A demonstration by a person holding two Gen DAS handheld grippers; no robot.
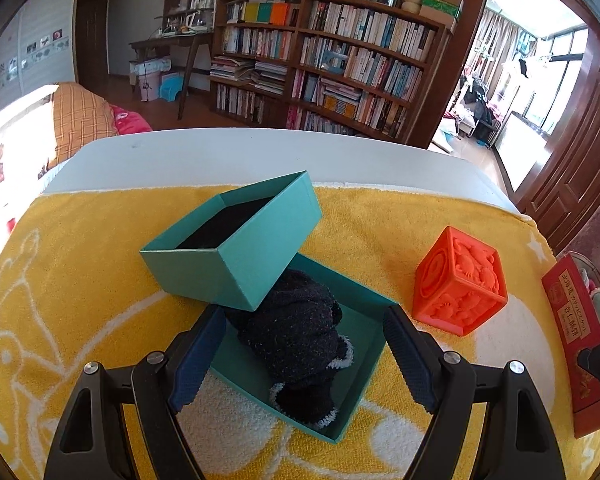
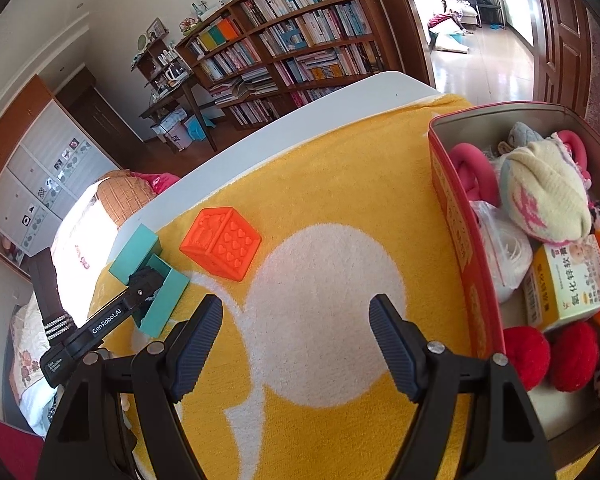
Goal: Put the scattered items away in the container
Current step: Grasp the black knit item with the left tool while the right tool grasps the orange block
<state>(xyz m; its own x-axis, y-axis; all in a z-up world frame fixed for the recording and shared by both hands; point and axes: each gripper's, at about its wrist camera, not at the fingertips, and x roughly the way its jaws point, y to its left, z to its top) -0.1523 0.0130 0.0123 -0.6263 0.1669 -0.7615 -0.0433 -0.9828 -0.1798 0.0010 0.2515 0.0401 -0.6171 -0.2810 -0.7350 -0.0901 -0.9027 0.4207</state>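
A teal box base [image 1: 364,376] lies on the yellow towel [image 1: 80,280] with a dark fuzzy sock [image 1: 296,336] in it. Its teal lid [image 1: 252,248] rests tilted on the base's far edge. My left gripper [image 1: 304,356] is open, its fingers on either side of the sock over the box. An orange embossed cube [image 1: 460,280] sits to the right; it also shows in the right wrist view [image 2: 220,242]. My right gripper [image 2: 296,344] is open and empty above the towel. The red tin container [image 2: 468,280] at right holds socks, a small carton and red pompoms.
The towel covers a white table [image 1: 260,152] whose far edge lies behind the box. The red tin [image 1: 572,336] stands at the right edge in the left wrist view. A bed [image 1: 24,128] is on the left, a bookshelf [image 1: 324,60] beyond.
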